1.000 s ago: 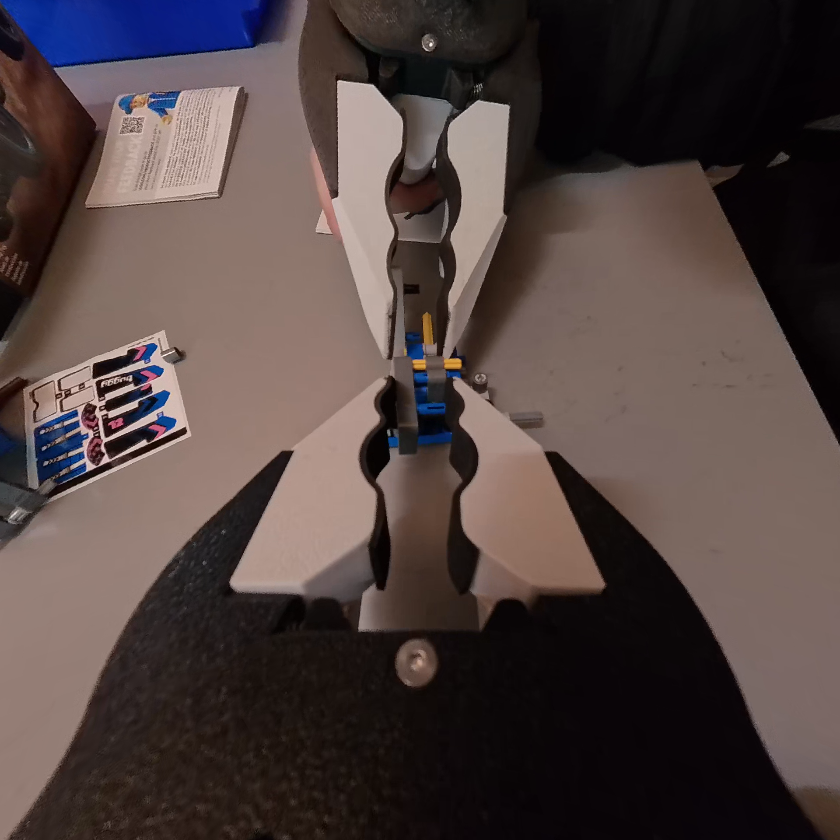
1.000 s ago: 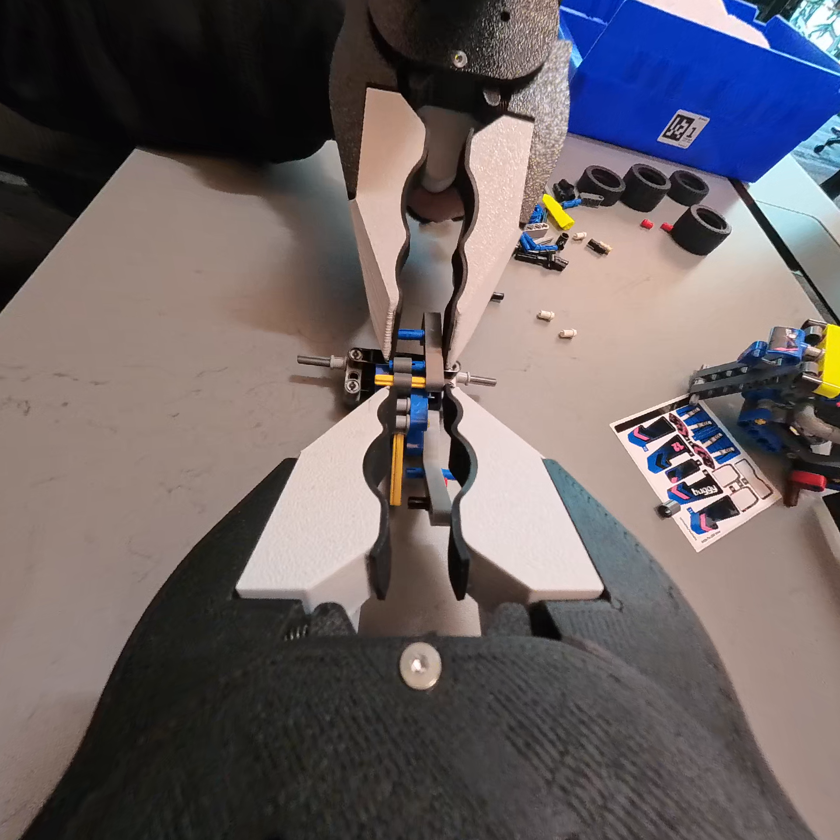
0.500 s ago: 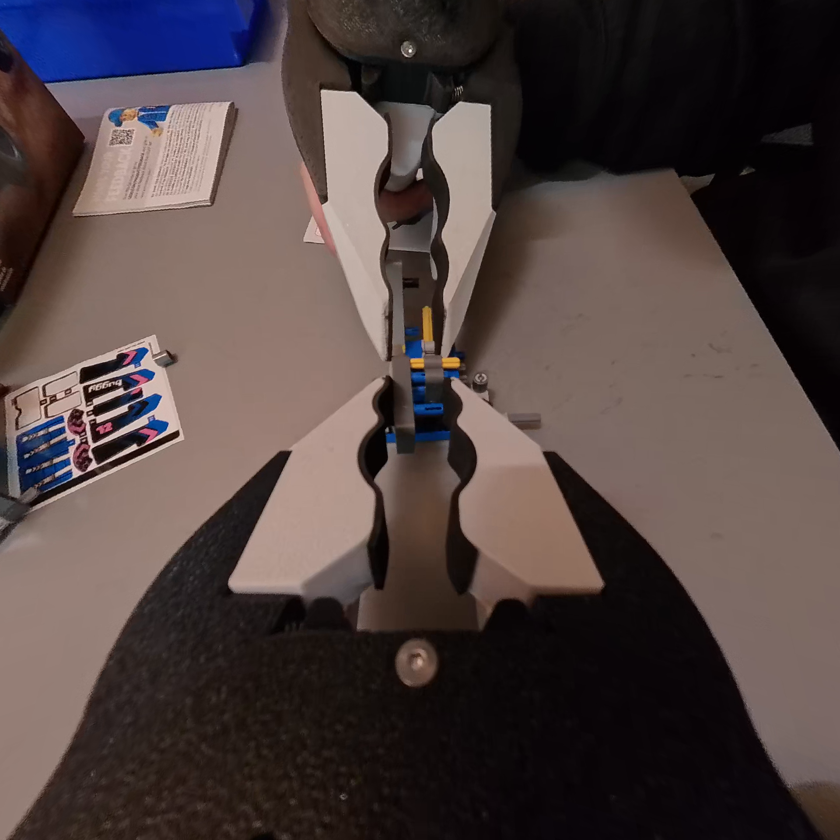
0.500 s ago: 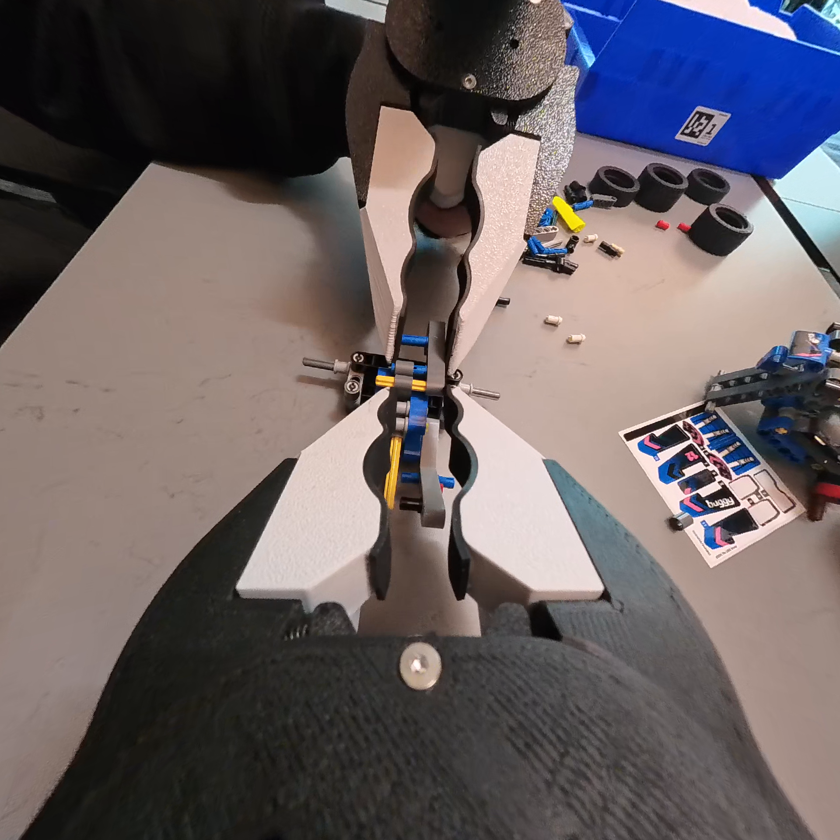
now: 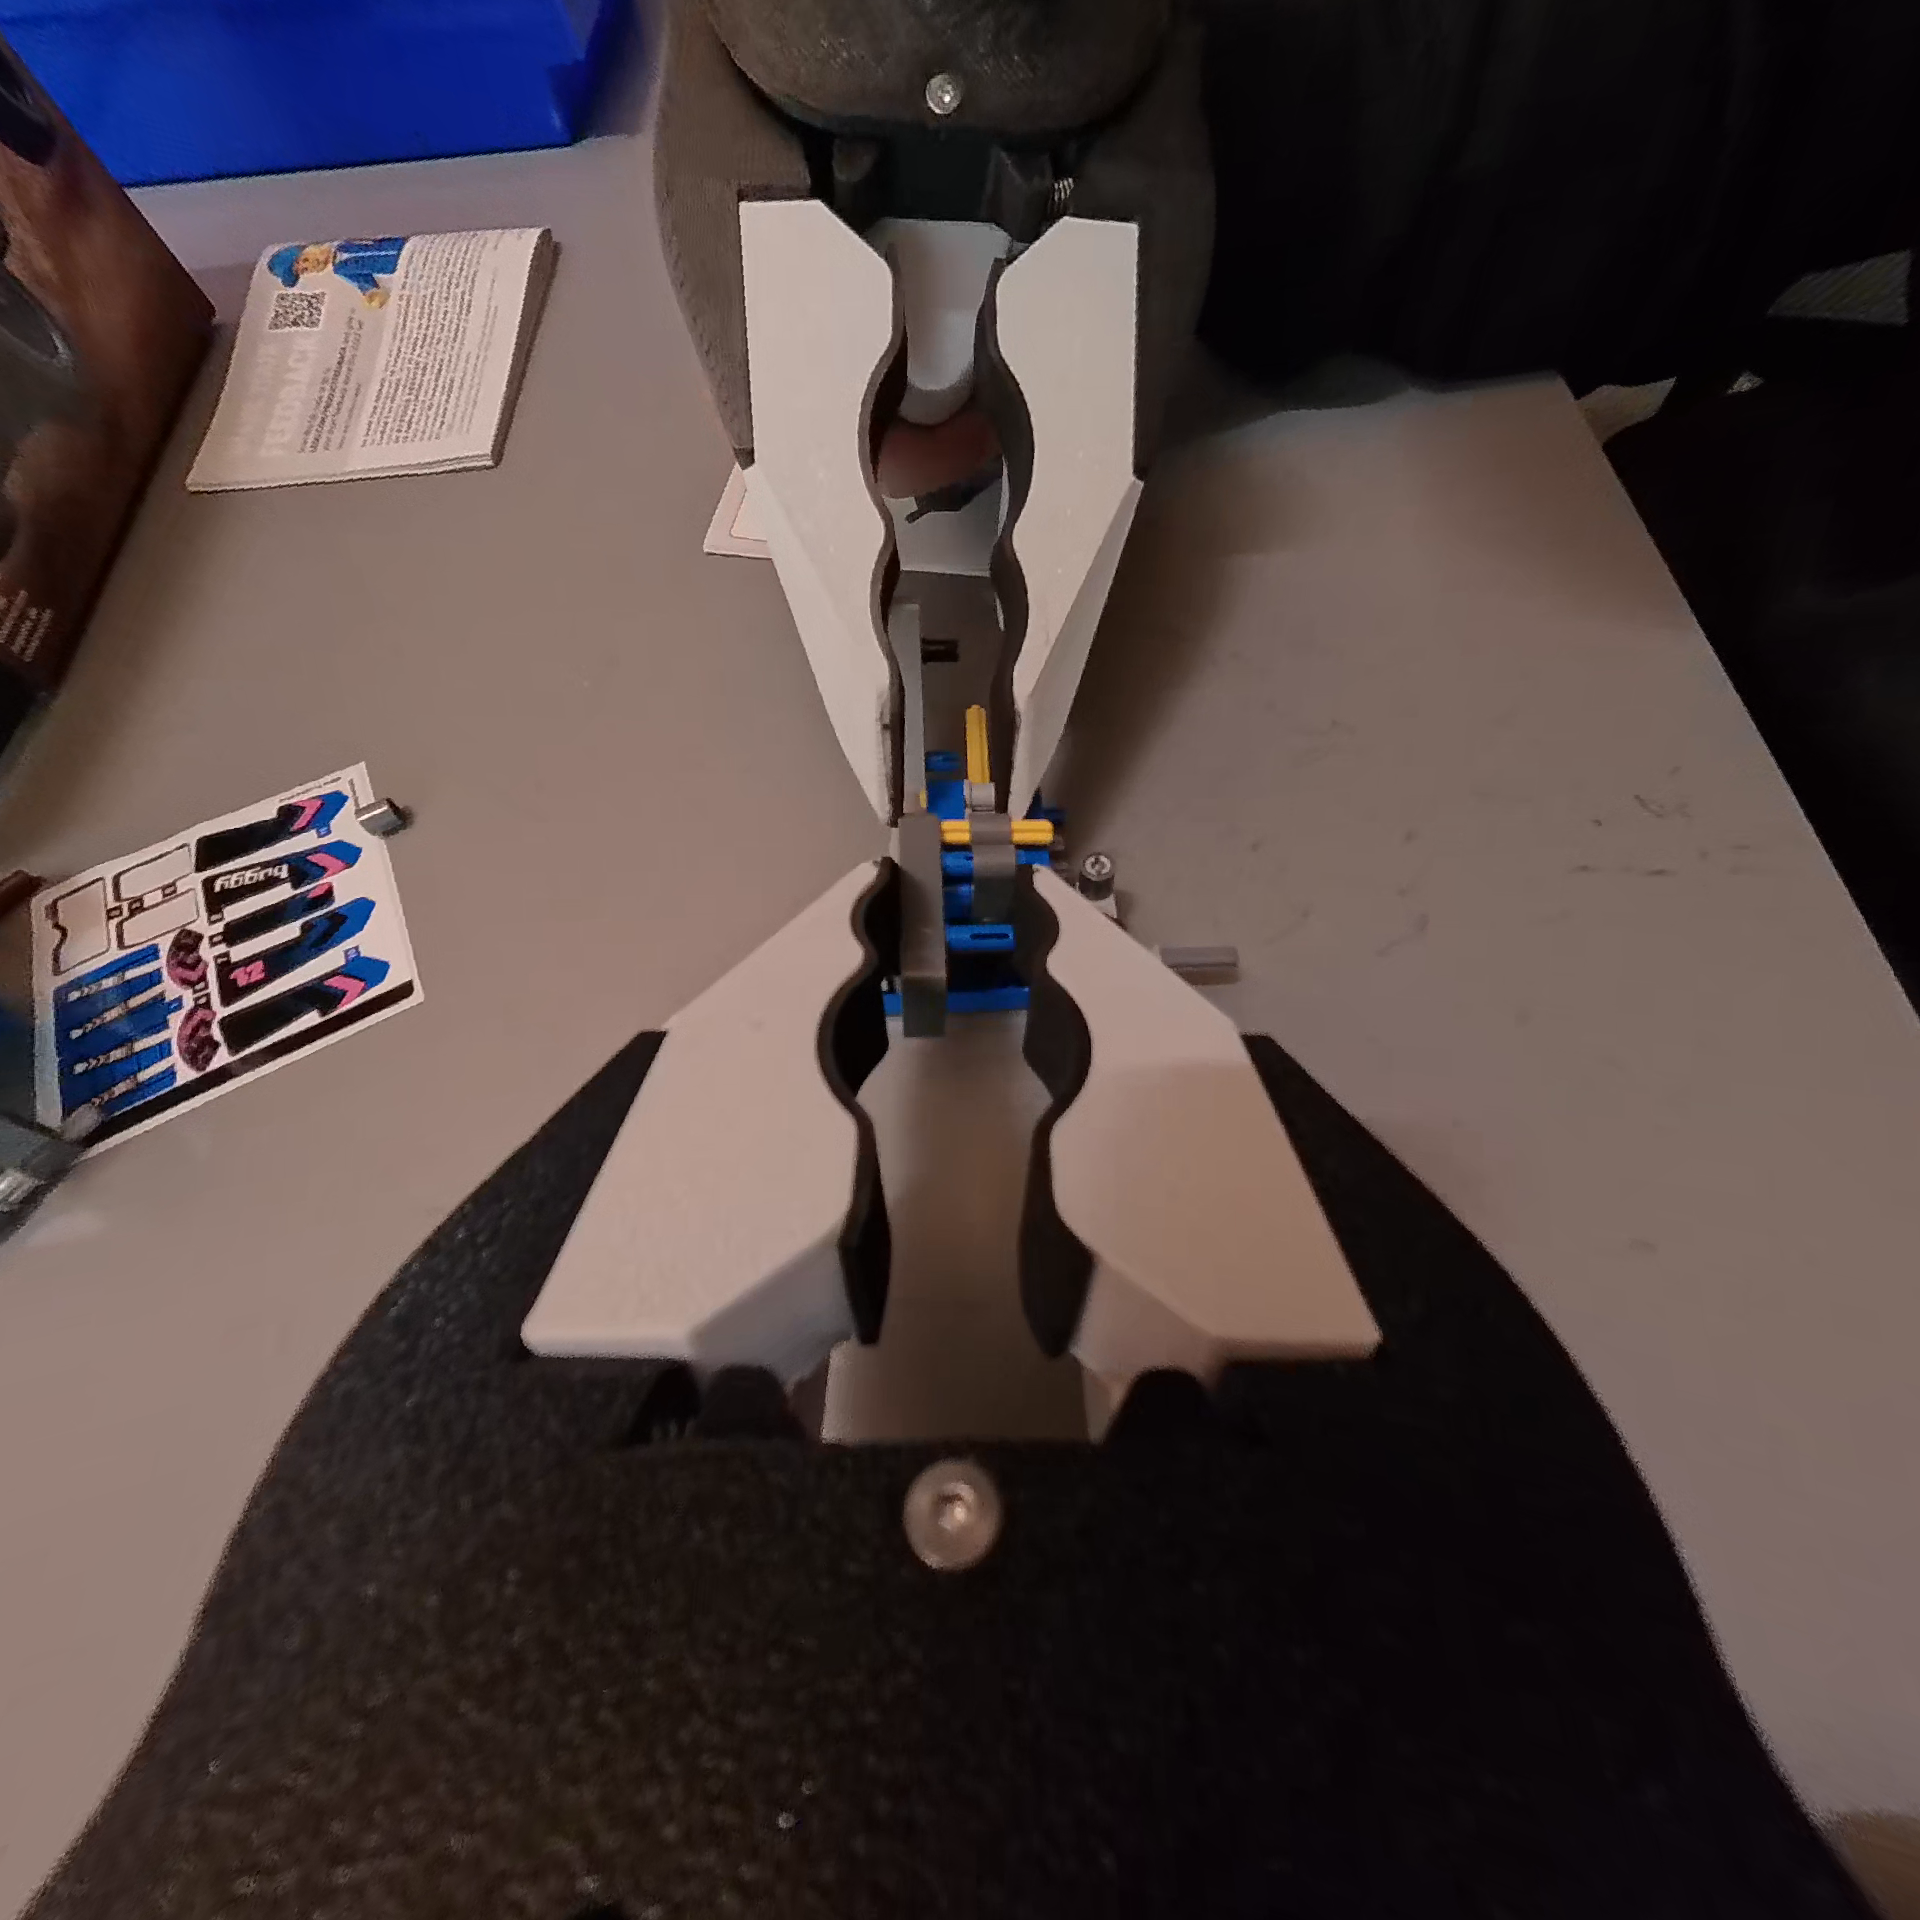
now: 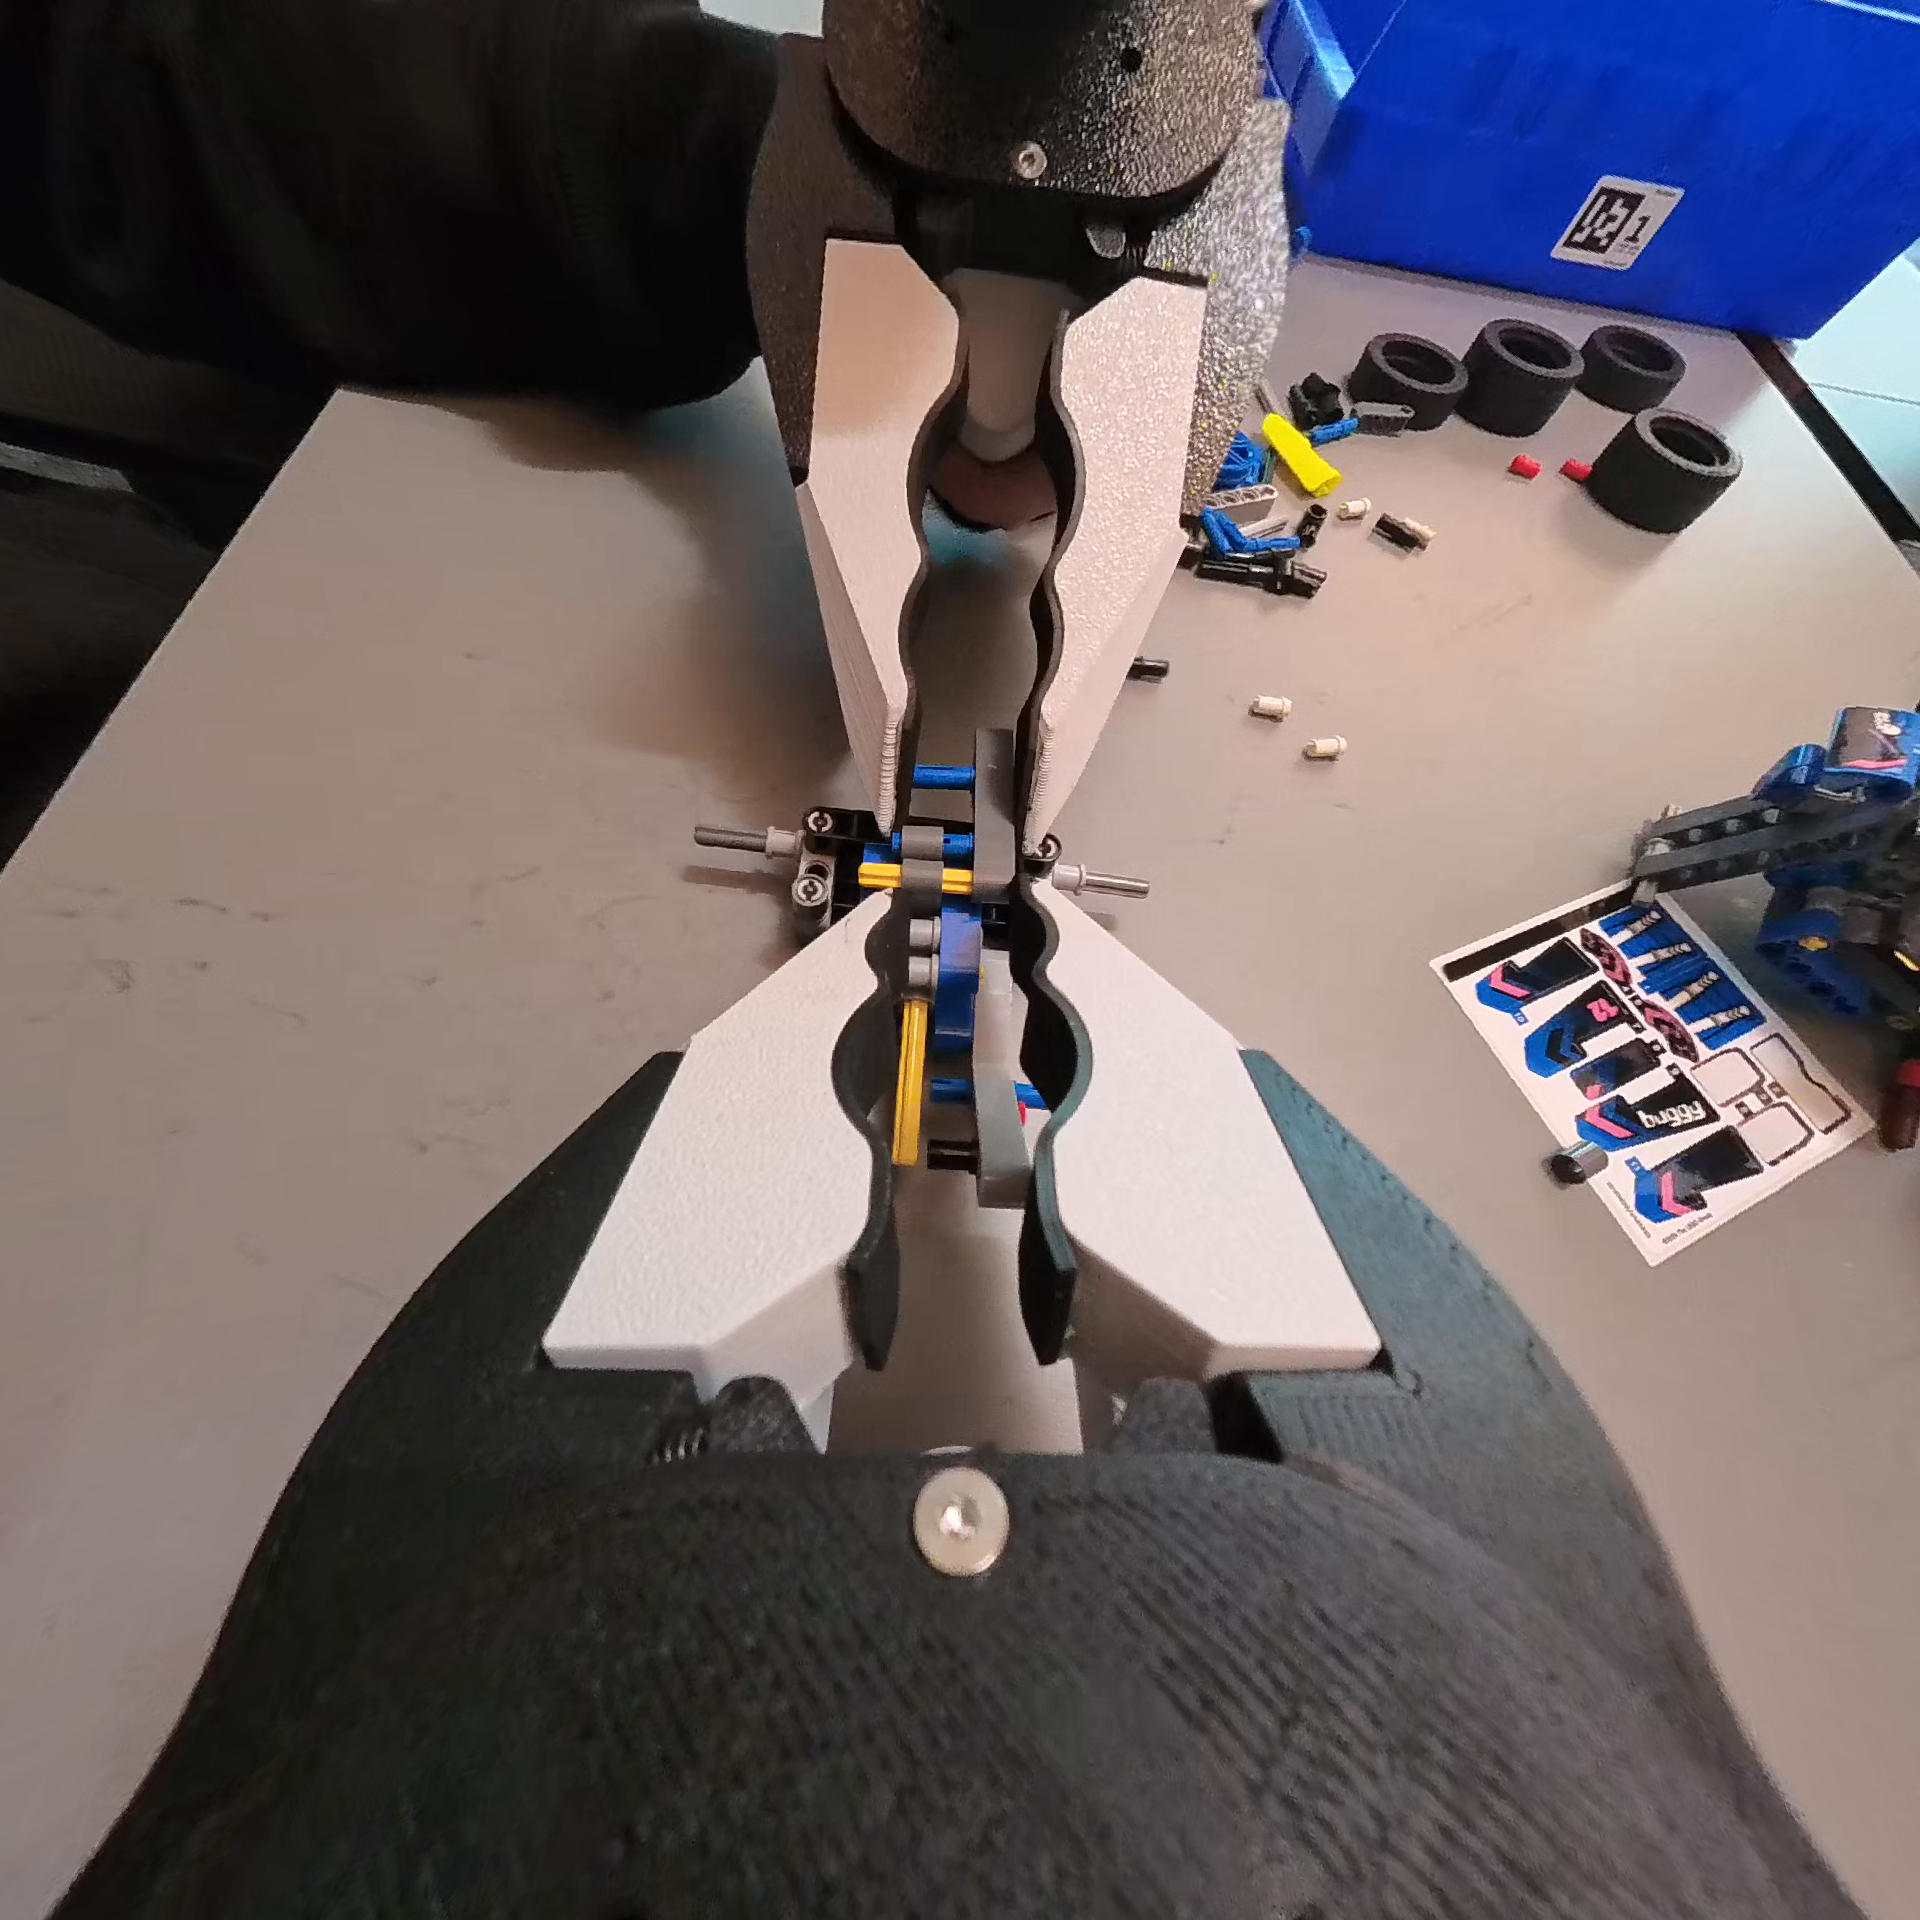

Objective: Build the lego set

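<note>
A small Lego assembly of blue, grey and yellow Technic parts [image 5: 977, 914] sits just above the grey table [image 5: 1403, 727], with grey axles sticking out at both sides [image 6: 1101, 883]. My left gripper [image 5: 961, 883] and my right gripper [image 6: 956, 914] meet tip to tip from opposite ends. Each is shut on the assembly [image 6: 951, 977]. A grey beam [image 6: 1003, 1153] and a yellow axle [image 6: 909, 1081] reach back between the right fingers. The right gripper shows at the top of the left wrist view [image 5: 961, 800], and the left gripper at the top of the right wrist view [image 6: 961, 821].
A sticker sheet [image 6: 1652, 1070] and a part-built blue buggy [image 6: 1829, 862] lie to the right. Several black tyres [image 6: 1517, 374] and loose small parts [image 6: 1278, 499] sit before a blue bin [image 6: 1610, 135]. A booklet [image 5: 384, 353] and a brown box [image 5: 62, 416] are on the far side. My left and right fingertips are right by each other.
Both grippers keep their hold on the assembly. The pair has only shifted slightly over the table. Nothing was let go.
</note>
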